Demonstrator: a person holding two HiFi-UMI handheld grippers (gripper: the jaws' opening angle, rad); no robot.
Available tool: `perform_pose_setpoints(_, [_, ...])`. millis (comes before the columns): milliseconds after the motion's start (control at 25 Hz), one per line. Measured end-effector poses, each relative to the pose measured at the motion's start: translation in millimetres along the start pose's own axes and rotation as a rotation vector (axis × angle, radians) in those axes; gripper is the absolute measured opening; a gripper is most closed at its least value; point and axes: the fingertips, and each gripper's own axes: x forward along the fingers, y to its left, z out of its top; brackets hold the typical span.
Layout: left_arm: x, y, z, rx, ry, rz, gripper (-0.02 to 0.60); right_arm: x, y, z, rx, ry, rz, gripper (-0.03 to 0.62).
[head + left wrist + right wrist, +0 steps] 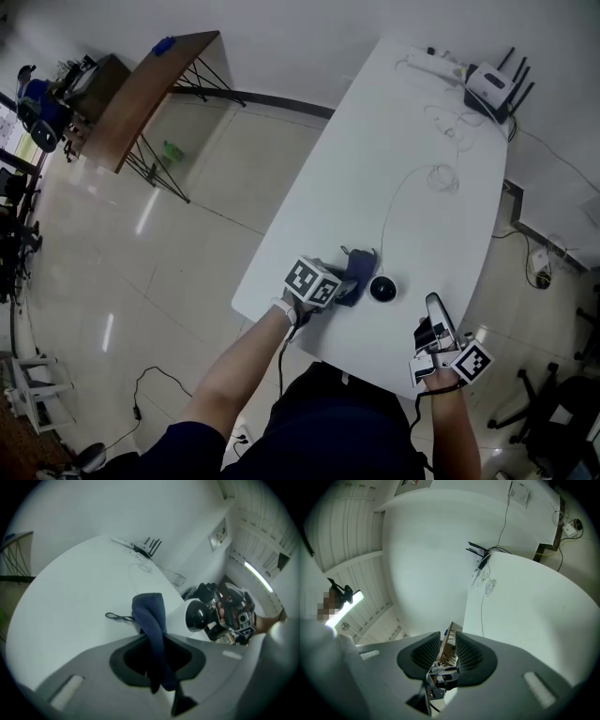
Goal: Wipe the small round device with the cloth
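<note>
At the near edge of the white desk (412, 169), the left tool (339, 286) is closed on a dark blue cloth (357, 270), which sticks out forward from its jaws (a thin dark loop (117, 617) lies on the desk beside it). Just right of the cloth, the small round device (382, 290), white with a black dome, sits on the desk. Further right, the right tool (436, 314) is near the desk edge; its jaws are only narrowly apart, with nothing between them.

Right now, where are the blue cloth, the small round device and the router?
blue cloth (152, 620): left gripper view, its middle fold.
small round device (382, 290): head view, its dark dome.
router (487, 86): head view, its white body.
</note>
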Motion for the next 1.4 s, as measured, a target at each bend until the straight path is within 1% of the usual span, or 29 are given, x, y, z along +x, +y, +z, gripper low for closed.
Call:
perform_pose_setpoints(80, [1.9,-6.1,-0.1,0.031,0.003,0.007,0.074,-3.0,4.0,-2.3,-0.010,-0.002,0.015,0.107])
perform_pose_setpoints(160, [-3.7,-9.8,2.4,0.016,-0.035,0.016,0.074,-6.4,10.1,-4.9,-0.016,-0.003,0.031,0.106])
perform_pose_setpoints(240, [-16.5,-15.3,6.9,-0.032,-0.107,0.014,0.074,-12.6,12.0,-7.5,-0.020,-0.004,0.031,0.104])
perform_pose_setpoints(320, [-32.8,-25.8,14.1,-0.083,-0.194,-0.006,0.074,-18.5,10.9,-9.0,-0.019,-0.007,0.025,0.101])
perform_pose_setpoints(400, [-48.1,-43.7,23.3,-0.099,-0.267,-0.037,0.074,-21.7,11.1,-10.3,-0.012,-0.009,0.030,0.100])
perform_pose_setpoints(480, [-59.5,-64.4,33.1,-0.063,-0.309,-0.040,0.074,-23.0,11.0,-12.4,-0.012,-0.006,0.033,0.100])
perform_pose_setpoints(560, [-63.1,-84.6,39.3,0.001,-0.319,-0.023,0.074,-21.6,13.8,-15.1,-0.025,0.002,0.041,0.098])
perform_pose_setpoints(720, [-48.4,-112.7,35.8,0.163,-0.299,0.041,0.074,-19.4,16.7,-19.4,-0.032,0.013,0.044,0.098])
perform_pose_setpoints(760, [-43.0,-116.6,32.6,0.188,-0.290,0.043,0.074,-19.0,17.4,-19.9,-0.032,0.016,0.045,0.098])
perform_pose_setpoints(800, [-39.0,-119.0,30.2,0.194,-0.285,0.032,0.074,-18.7,17.8,-20.0,-0.030,0.017,0.044,0.098])
perform_pose_setpoints(840, [-37.5,-119.1,30.0,0.181,-0.288,0.015,0.074,-18.4,17.4,-19.4,-0.026,0.016,0.042,0.098])
perform_pose_setpoints(920, [-41.6,-111.1,35.8,0.137,-0.306,-0.008,0.074,-18.2,14.1,-16.6,-0.020,0.013,0.034,0.098])
perform_pose_setpoints(1000, [-49.5,-93.2,43.3,0.122,-0.297,0.010,0.074,-17.9,8.9,-12.7,-0.015,0.008,0.021,0.097])
perform_pose_setpoints(1080, [-56.9,-72.3,48.7,0.132,-0.259,0.037,0.074,-16.1,5.5,-9.4,-0.010,0.002,0.015,0.097])
perform_pose_setpoints(1240, [-59.7,-40.2,54.3,0.134,-0.176,0.026,0.074,-9.4,0.5,-5.3,0.001,-0.003,0.006,0.095])
perform_pose_setpoints(1320, [-52.0,-30.9,53.2,0.164,-0.122,0.028,0.074,-6.8,-0.5,-3.4,0.006,-0.004,0.005,0.095])
perform_pose_setpoints(1400, [-39.7,-29.5,49.2,0.215,-0.061,0.013,0.074,-5.1,-0.5,-2.6,0.005,-0.001,0.006,0.095])
